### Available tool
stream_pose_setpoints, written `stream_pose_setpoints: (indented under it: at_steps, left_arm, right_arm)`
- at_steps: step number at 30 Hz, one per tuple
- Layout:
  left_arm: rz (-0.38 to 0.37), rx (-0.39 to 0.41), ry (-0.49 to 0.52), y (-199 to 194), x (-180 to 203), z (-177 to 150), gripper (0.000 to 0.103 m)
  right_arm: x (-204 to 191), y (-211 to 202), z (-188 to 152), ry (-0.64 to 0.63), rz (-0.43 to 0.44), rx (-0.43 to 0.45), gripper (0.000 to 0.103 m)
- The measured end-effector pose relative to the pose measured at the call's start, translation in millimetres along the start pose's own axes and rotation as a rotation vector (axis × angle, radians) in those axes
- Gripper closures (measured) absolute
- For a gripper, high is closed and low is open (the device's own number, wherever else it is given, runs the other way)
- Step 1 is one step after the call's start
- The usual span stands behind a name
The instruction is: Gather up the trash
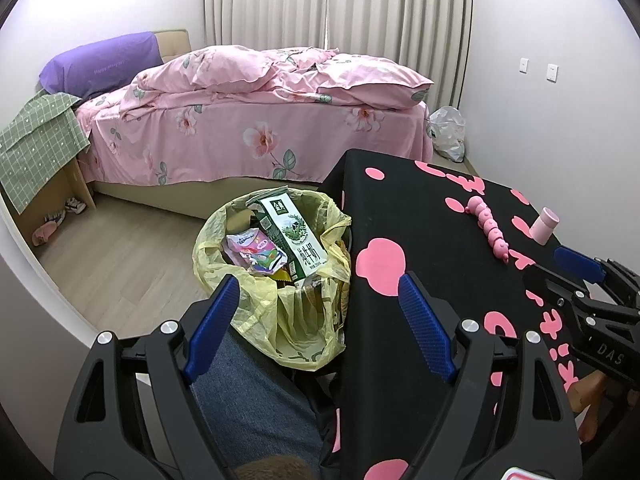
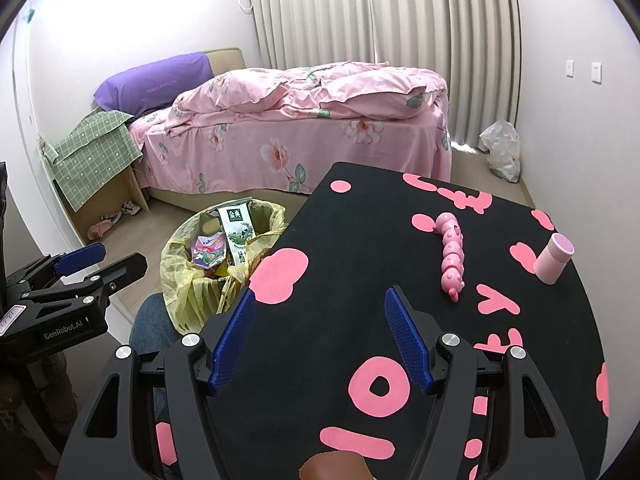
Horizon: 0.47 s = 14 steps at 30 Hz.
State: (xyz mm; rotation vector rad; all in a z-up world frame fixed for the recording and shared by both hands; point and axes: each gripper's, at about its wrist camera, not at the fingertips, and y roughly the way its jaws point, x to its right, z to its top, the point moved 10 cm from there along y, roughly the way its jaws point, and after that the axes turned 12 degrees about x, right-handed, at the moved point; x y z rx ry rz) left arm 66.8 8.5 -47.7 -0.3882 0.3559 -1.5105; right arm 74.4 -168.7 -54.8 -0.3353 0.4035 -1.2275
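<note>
bin liner: thin glossy plastic | tablecloth: matt cloth, probably

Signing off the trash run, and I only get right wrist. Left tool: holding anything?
Observer: No. The left tool is open, with nothing between its fingers. It points at the near side of the bin.
Operator: Is the bin overfull? The table cuts off my view.
Observer: The carton leans up past the rim, with its lower end down among the trash. A wrapper lies inside, left of it.
</note>
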Motion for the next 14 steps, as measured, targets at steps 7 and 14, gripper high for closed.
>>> stream_pose_setpoints:
  at_steps: [7, 14]
  left_arm:
    - [-0.003, 0.007, -0.01, 1.6, 2.3, -2.0, 0.026]
    - [-0.095, -0.104, -0.061, 50.4, 47.2, -21.2, 0.017]
  right_arm:
    - [1.8, 0.7, 1.6, -0.018, -0.006, -0.006, 0.04]
    - [90.9, 37.3, -21.3, 0.016, -0.125, -0.057, 0.04]
